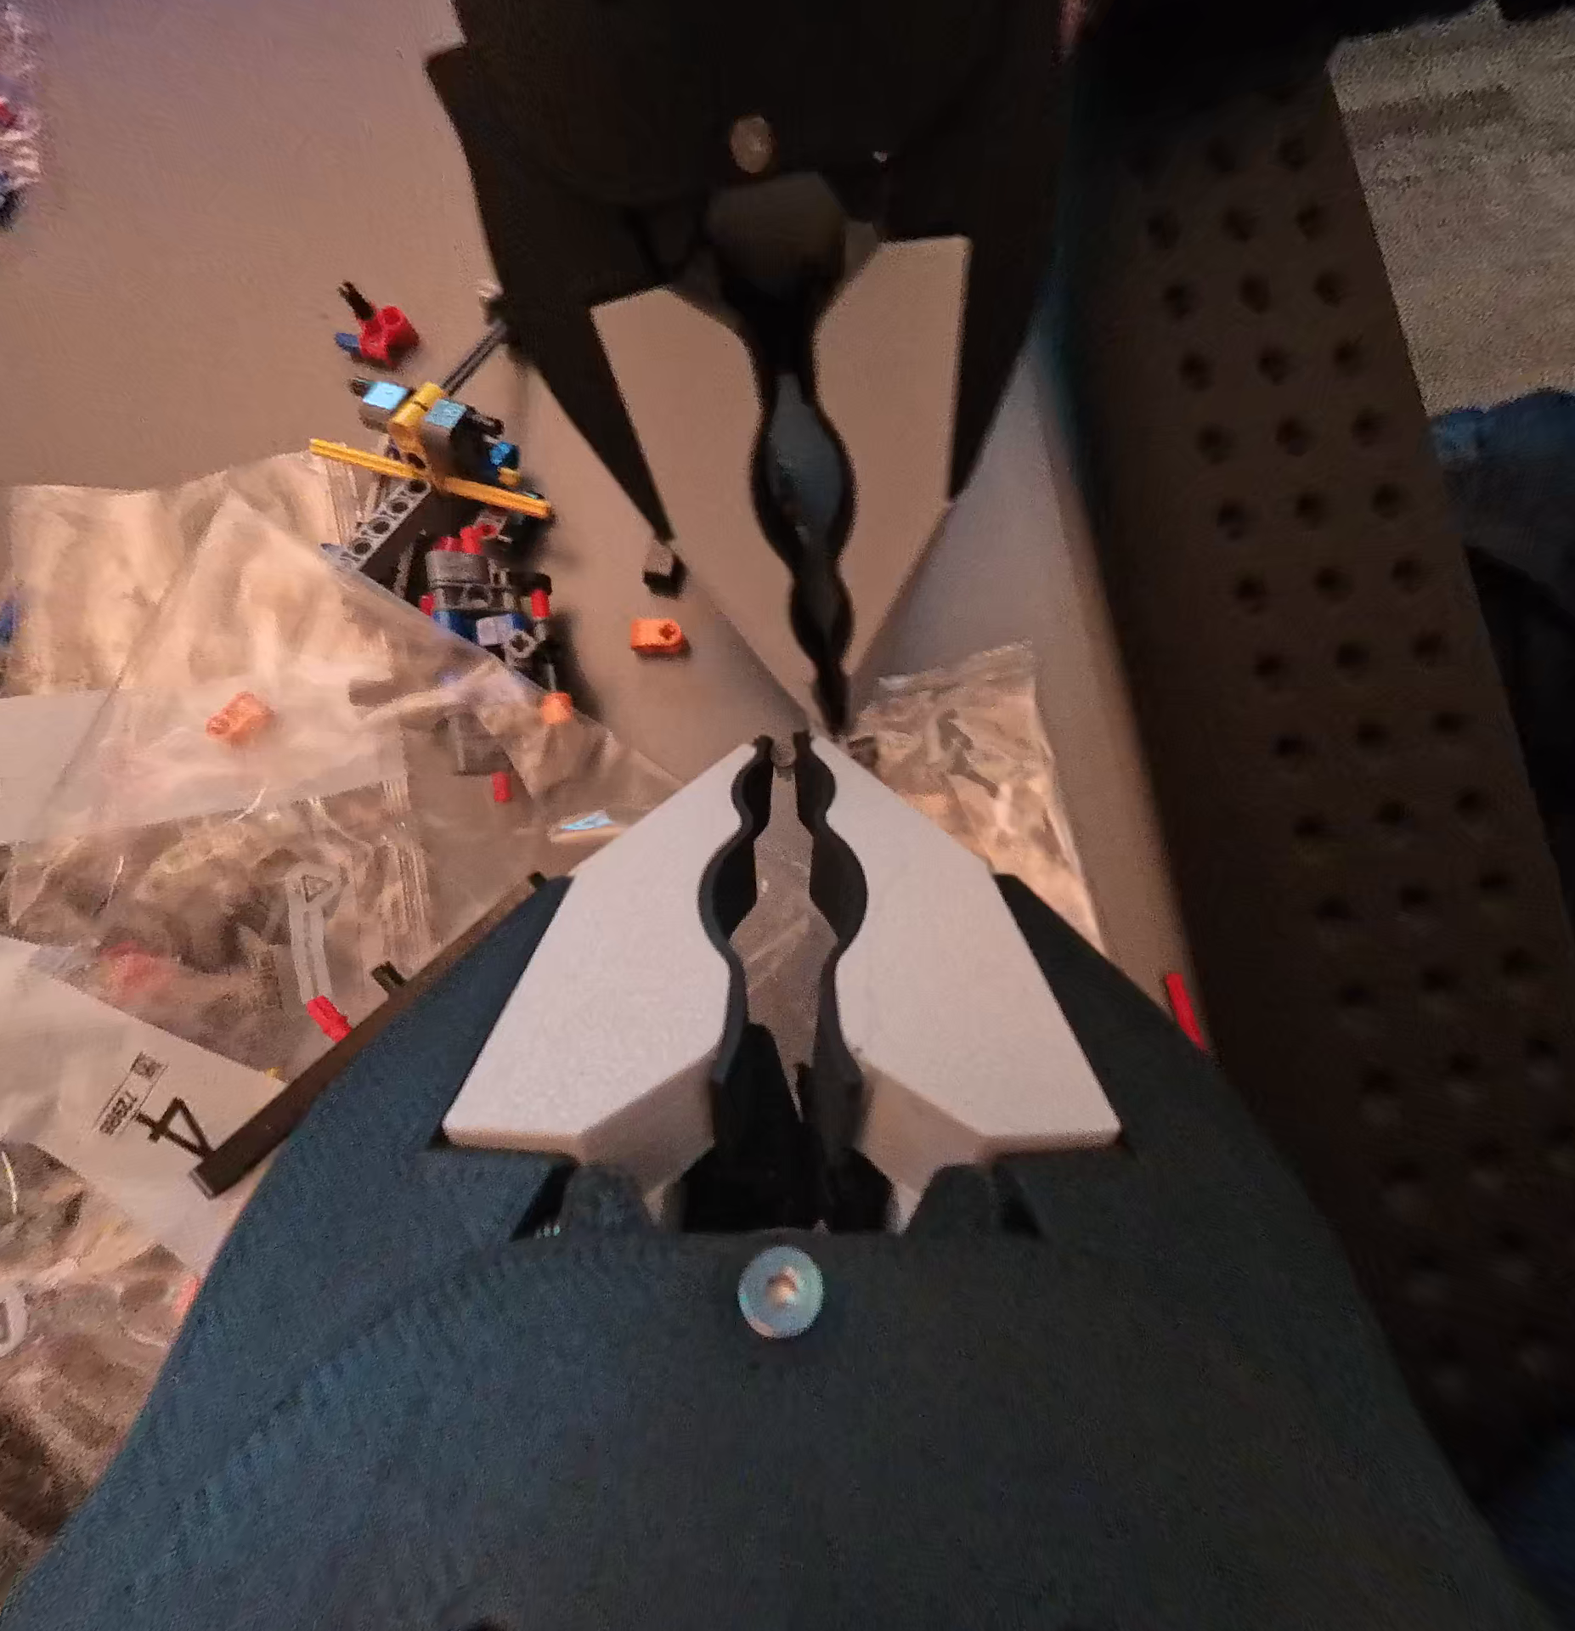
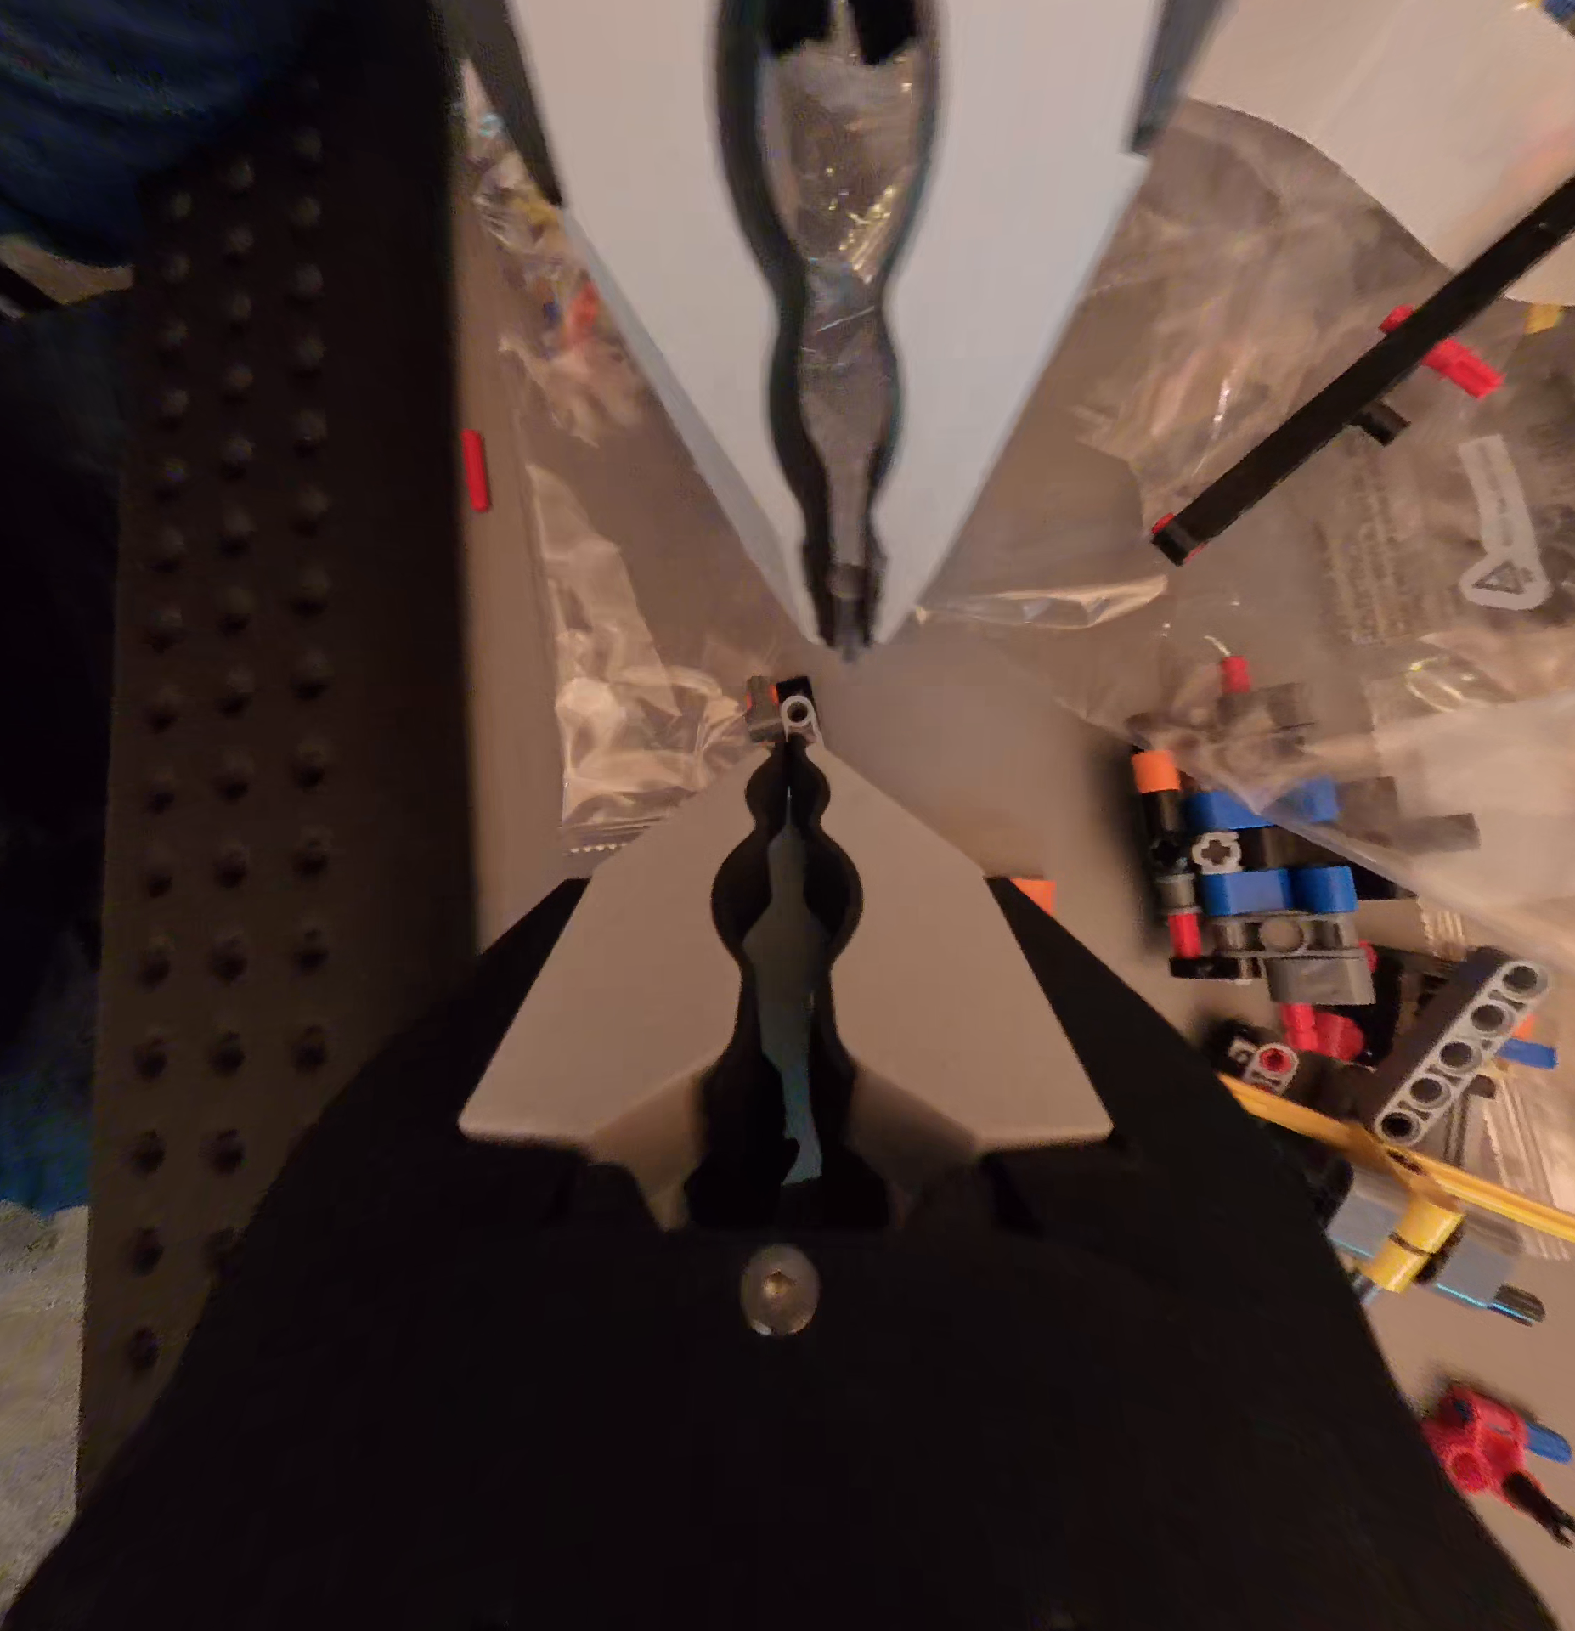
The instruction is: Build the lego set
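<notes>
Both tools (image 1: 782,750) (image 2: 788,750) nipping small pieces (image 2: 782,710)

table (image 1: 193,221): grey-brown | perforated dark panel (image 1: 1349,706): along table edge | carpet (image 1: 1472,176): grey, beyond panel

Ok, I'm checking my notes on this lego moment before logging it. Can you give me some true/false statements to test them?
1. The left gripper is empty. False: it is shut on a small pin.
2. The right gripper is wide open. False: it is shut on a small grey and black piece.
3. The two grippers point at each other, tips close. True.
4. A partly built model lies on the table. True.
5. The long black beam stands upright. False: it lies across plastic bags.
</notes>
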